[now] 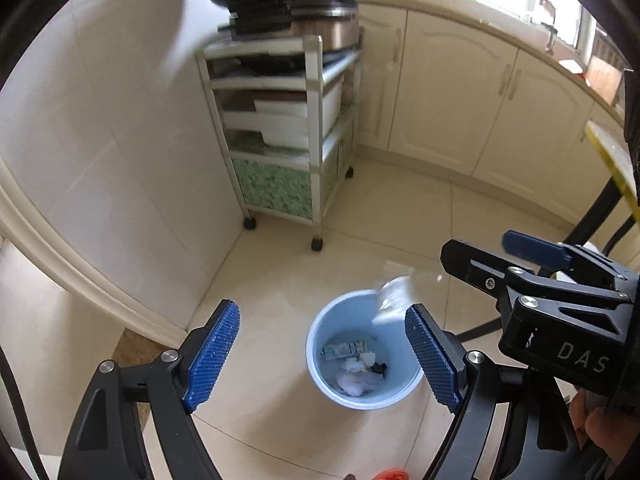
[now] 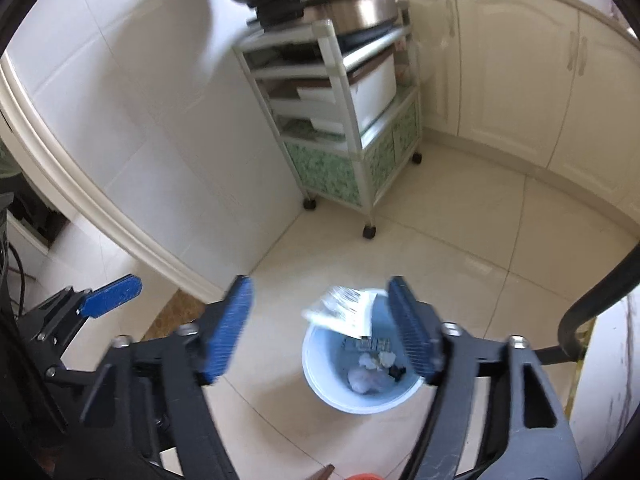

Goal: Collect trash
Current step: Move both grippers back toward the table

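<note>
1. Left hand-held gripper (image 1: 322, 356): blue ribbed pads set wide apart, nothing between them; tilted down over the floor.
2. Right hand-held gripper (image 2: 320, 328): blue pads likewise apart, touching nothing; seen from the left wrist view it sits just to the right of the left one.
3. Blue bin (image 1: 316, 372): round, open-topped, standing on the floor directly beyond and below both pairs of fingers.
4. Bin contents: a small printed carton (image 1: 346, 349), crumpled white tissue (image 1: 362, 362) and a dark scrap, lying at the bottom.
5. Clear plastic wrapper (image 1: 390, 300): blurred, loose in the air above the bin's far rim, just ahead of the left unit's right pad, clear of all pads.
6. Printed white packet (image 2: 346, 310): blurred, loose over the bin mouth, between the right unit's pads without touching either.
7. Wheeled shelf cart (image 1: 288, 132): well beyond the bin, against the white tiled wall.
8. Cream cabinets (image 1: 460, 92): beyond and to the right.
</note>
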Motion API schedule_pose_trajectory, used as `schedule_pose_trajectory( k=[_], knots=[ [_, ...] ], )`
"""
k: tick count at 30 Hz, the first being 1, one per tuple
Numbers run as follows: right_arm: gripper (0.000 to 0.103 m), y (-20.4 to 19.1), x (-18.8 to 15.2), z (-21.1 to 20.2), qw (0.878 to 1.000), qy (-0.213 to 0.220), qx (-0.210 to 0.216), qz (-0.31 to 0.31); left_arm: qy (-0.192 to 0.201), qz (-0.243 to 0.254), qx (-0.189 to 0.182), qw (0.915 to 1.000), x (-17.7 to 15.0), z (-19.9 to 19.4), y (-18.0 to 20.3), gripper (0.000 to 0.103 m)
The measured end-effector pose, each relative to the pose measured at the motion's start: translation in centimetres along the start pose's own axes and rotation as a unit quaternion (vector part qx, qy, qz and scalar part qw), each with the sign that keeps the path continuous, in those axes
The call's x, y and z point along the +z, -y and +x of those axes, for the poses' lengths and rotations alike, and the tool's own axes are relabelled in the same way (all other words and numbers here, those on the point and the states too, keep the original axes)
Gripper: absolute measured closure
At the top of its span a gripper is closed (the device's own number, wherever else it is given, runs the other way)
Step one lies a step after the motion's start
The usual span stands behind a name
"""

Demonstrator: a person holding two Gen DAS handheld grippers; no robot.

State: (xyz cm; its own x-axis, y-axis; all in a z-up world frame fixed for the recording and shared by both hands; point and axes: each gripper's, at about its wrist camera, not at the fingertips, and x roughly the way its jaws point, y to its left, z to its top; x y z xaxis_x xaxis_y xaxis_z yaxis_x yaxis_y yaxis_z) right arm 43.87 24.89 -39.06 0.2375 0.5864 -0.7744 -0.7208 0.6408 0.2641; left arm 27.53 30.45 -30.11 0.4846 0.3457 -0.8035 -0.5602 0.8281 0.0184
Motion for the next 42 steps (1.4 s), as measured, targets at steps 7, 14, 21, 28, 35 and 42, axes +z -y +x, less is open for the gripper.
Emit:
schedule_pose_trajectory(
  k=[7, 14, 21, 28, 35, 42],
  knots=[
    [0.009, -1.5, 1.0, -8.6, 0.997, 0.08, -0.02, 0.007, 0.086, 0.004, 0.009, 0.9962, -1.0, -8.4, 0.9, 0.013],
    [0.0, -3.2, 0.4, -21.1, 0.982, 0.181, -0.061, 0.002, 0.194, 0.028, 0.004, 0.9806, -3.2, -18.7, 4.2, 0.003],
    [0.0, -0.9, -3.7, -33.6, 0.955, 0.266, -0.134, 0.011, 0.28, 0.056, -0.036, 0.9577, -6.9, -26.9, 9.3, 0.001],
    [0.0, 4.5, -8.3, -43.1, 0.925, 0.31, -0.214, 0.055, 0.315, 0.108, -0.118, 0.9357, -9.6, -31.9, 16.4, 0.001],
    [0.0, 12.3, -11.0, -48.2, 0.903, 0.3, -0.288, 0.109, 0.324, 0.17, -0.149, 0.9187, -8.0, -30.1, 22.7, 0.001],
    [0.0, 19.6, -12.8, -47.9, 0.904, 0.262, -0.304, 0.146, 0.268, 0.23, -0.141, 0.925, -3.3, -21.3, 31.0, 0.001]
  ],
)
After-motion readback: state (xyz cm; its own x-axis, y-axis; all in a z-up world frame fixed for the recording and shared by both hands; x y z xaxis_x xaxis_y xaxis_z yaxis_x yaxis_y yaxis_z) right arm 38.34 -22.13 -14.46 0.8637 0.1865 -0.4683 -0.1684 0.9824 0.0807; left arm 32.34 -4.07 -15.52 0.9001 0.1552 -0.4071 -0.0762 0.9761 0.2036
